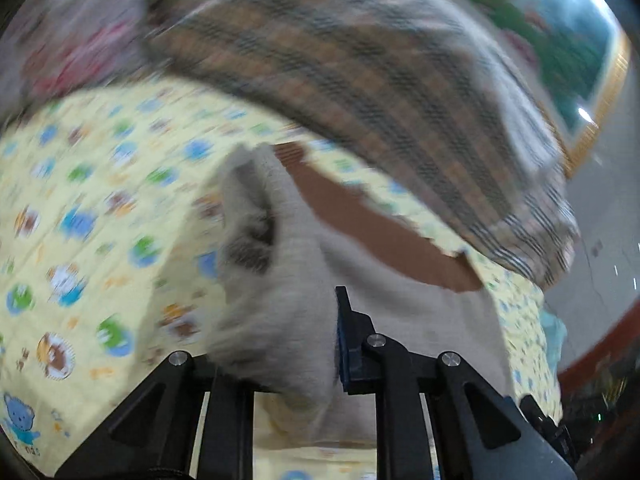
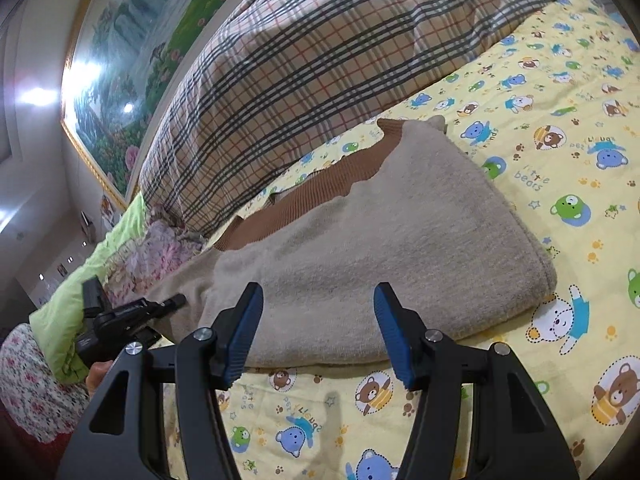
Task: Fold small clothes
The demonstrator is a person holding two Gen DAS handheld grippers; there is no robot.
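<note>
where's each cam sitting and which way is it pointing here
Left wrist: rides the left gripper, looking along its fingers at bunched beige sweater pressed close; the frame is motion-blurred.
Right wrist: rides the right gripper, jaws apart, just short of the sweater's near edge; the left gripper shows at far left.
Shared: the sweater, yellow bear-print sheet, plaid quilt and wall mural.

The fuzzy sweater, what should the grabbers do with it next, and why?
Probably the left gripper should carry its pinched bunch across the beige sweater and lay it flat. The right gripper hangs open, holding nothing, at the sweater's near edge.
</note>
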